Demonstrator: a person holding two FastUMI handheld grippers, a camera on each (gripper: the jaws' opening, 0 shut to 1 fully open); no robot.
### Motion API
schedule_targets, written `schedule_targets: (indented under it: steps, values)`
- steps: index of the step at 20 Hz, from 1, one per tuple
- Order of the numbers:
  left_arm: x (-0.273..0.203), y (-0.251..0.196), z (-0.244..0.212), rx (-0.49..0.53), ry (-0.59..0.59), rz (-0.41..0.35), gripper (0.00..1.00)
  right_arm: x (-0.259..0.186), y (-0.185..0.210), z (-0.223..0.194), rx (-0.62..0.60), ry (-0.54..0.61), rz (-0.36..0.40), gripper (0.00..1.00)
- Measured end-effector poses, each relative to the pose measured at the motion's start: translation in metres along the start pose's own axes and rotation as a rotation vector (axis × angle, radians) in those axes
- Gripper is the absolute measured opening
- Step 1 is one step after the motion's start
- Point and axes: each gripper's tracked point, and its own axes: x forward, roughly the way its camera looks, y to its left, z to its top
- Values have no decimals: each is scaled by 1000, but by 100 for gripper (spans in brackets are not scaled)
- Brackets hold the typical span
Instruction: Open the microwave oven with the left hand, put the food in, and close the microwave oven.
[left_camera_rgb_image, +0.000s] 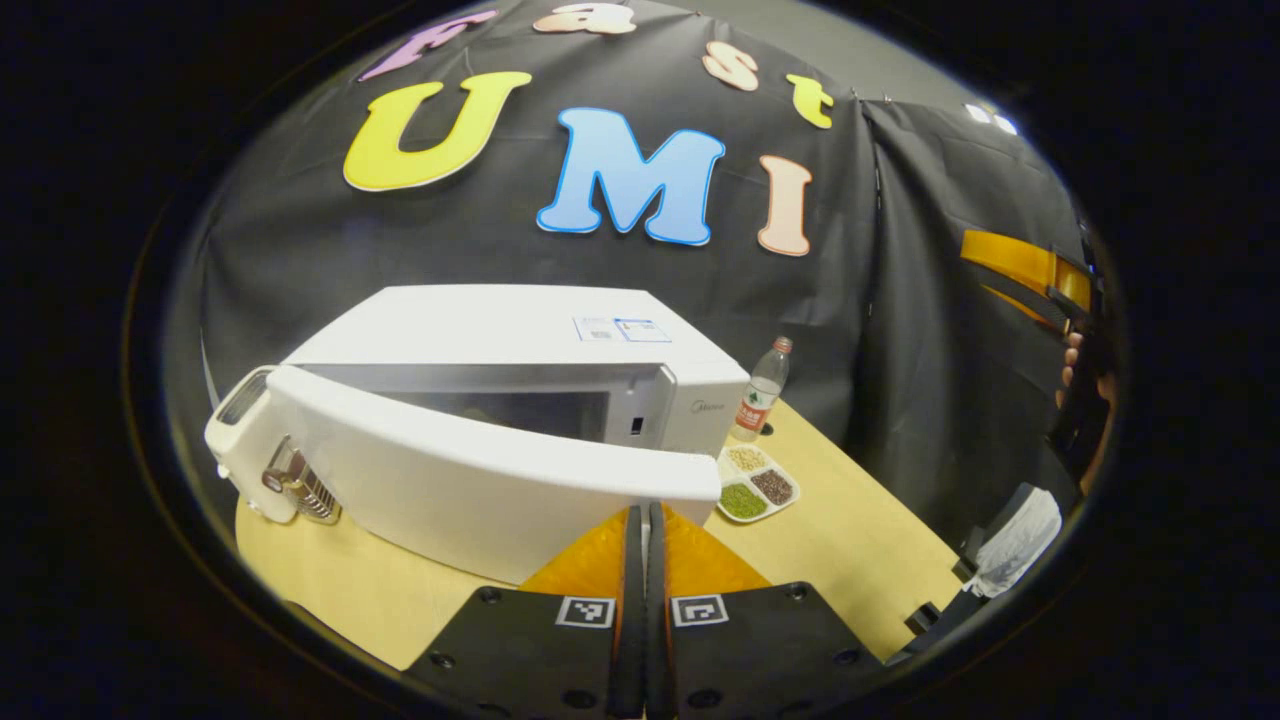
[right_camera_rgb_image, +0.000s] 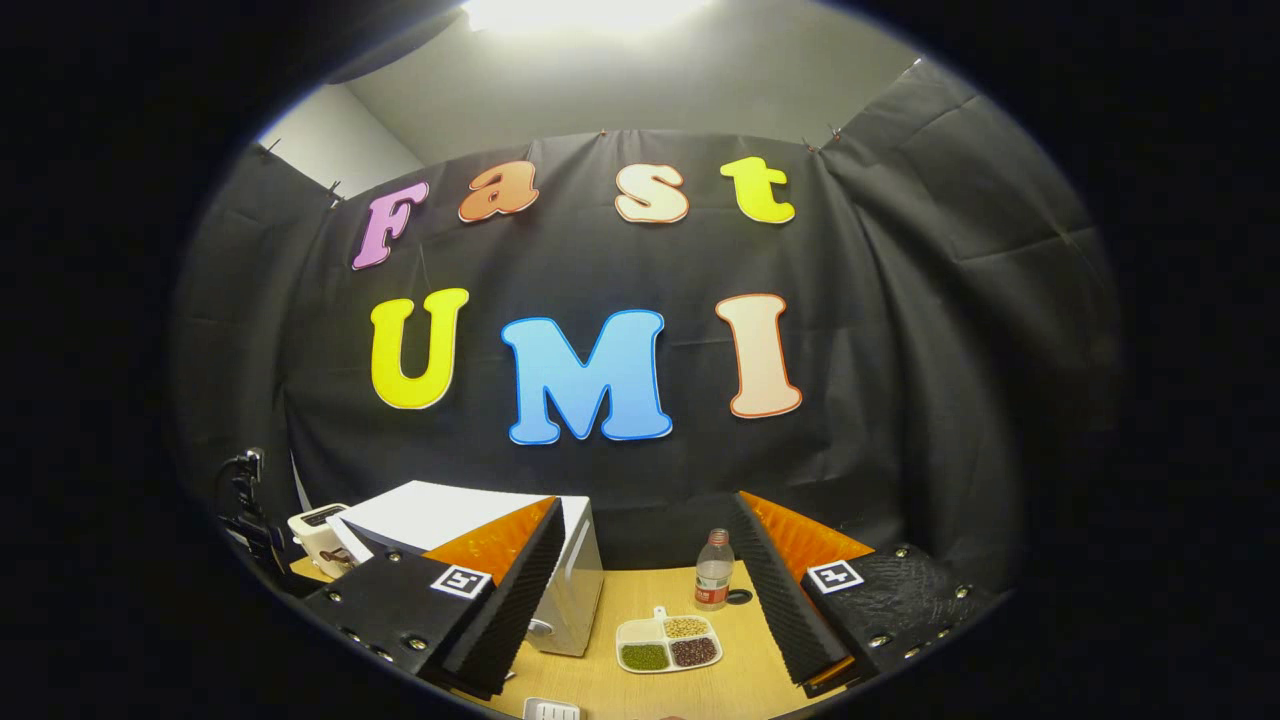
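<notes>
A white microwave (left_camera_rgb_image: 520, 360) is seen on the wooden table (left_camera_rgb_image: 860, 540) in the left gripper view. Its door (left_camera_rgb_image: 470, 480) is swung partly open, and the dark cavity is exposed behind it. The left gripper (left_camera_rgb_image: 645, 525) is held just in front of the door's free edge, with its fingers (left_camera_rgb_image: 632, 600) brought together so that barely a slit is left between them. Nothing is gripped between them. Whether the fingertips touch the door cannot be told.

To the right of the microwave a divided tray (left_camera_rgb_image: 758, 484) is noted on the table, with a pale, a dark and a green filling in its three compartments. A plastic bottle (left_camera_rgb_image: 762, 392) stands upright just behind the tray, beside the microwave's right corner. A toaster (left_camera_rgb_image: 243, 440) is placed at the microwave's left side, partly covered by the door. At the far right edge a hand (left_camera_rgb_image: 1075, 365) is seen by an orange strip.

In the right gripper view the right gripper (right_camera_rgb_image: 650, 590) is held well above the table and apart from everything on it, its fingers spread wide and empty. Between them the tray (right_camera_rgb_image: 668, 641) and the bottle (right_camera_rgb_image: 712, 572) are framed, the tray nearer to the camera. The microwave (right_camera_rgb_image: 560, 560) is partly hidden behind the left-hand finger, and the toaster (right_camera_rgb_image: 318, 535) is seen beyond it.
</notes>
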Motion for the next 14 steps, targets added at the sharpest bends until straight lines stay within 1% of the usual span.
schedule_targets:
  steps: [4, 10, 14]
  values:
    - [20, 1, 10, -2, -5, 9, 7, 1, -9, -6, 15, 13, -1, 99]
    - [41, 5, 21, -70, -31, 39, 7, 3, -25, -11, 16, 24, -23, 99]
    - [53, 7, 27, -69, -35, 44, 6, 3, -36, -17, 30, 41, -40, 99]
